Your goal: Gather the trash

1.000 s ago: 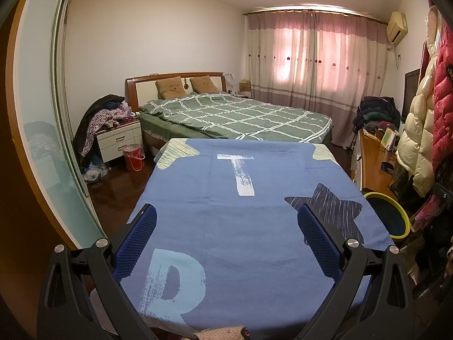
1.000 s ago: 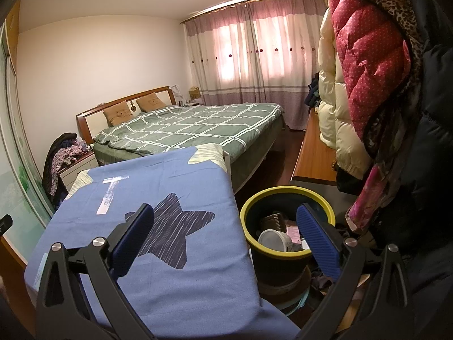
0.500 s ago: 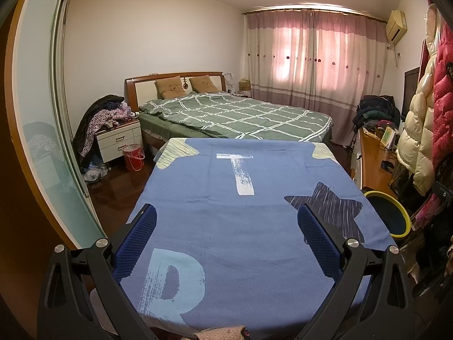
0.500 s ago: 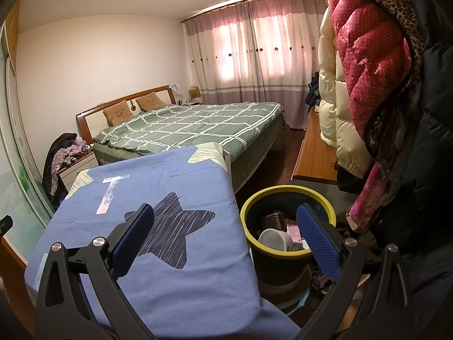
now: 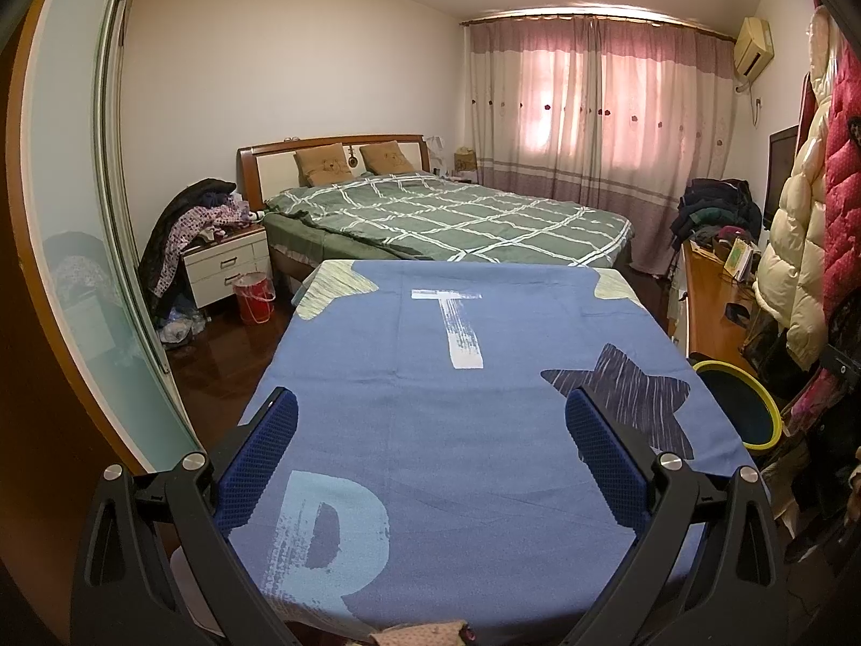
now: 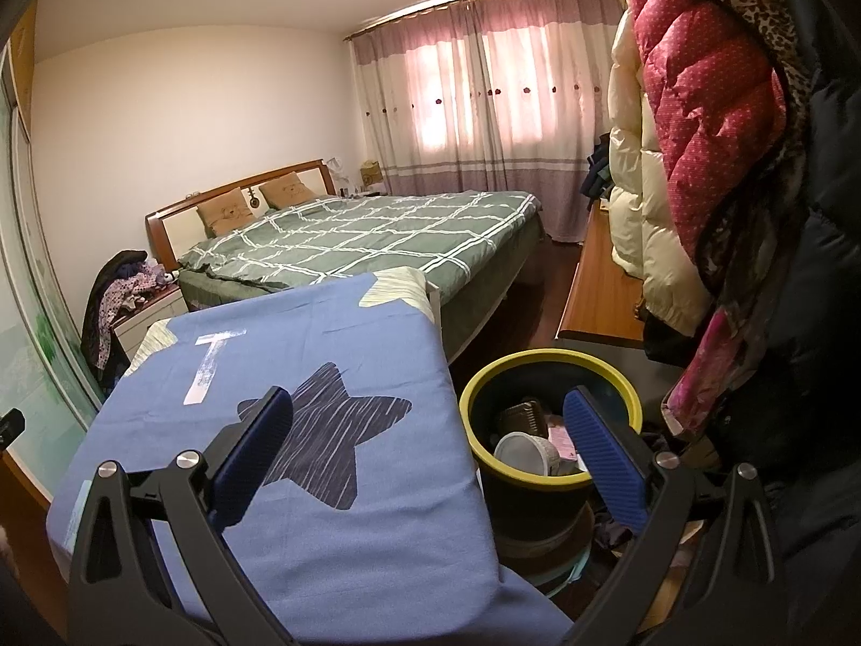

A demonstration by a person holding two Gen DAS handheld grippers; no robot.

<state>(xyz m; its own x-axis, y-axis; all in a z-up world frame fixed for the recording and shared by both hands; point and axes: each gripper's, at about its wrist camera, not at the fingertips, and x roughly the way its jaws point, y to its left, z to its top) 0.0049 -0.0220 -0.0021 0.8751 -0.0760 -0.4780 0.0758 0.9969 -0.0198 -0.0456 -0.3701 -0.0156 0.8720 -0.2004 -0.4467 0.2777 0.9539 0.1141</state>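
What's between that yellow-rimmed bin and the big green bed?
In the right wrist view, only dark wooden floor lies between the bin and the green bed. The blue-covered table stands beside the bin, not between.

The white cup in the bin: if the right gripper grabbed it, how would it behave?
The cup looks thin-walled, so probably light and apt to crush under a hard squeeze. It lies tilted on other trash in the bin, so a push would likely roll it.

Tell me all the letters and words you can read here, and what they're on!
"T": pale letter printed on the blue cloth.
"P": big pale letter on the same cloth, near the left tongs; its bottom is cut off.
Papers in the yellow-rimmed bin: too blurred to read.
Nothing else is readable.
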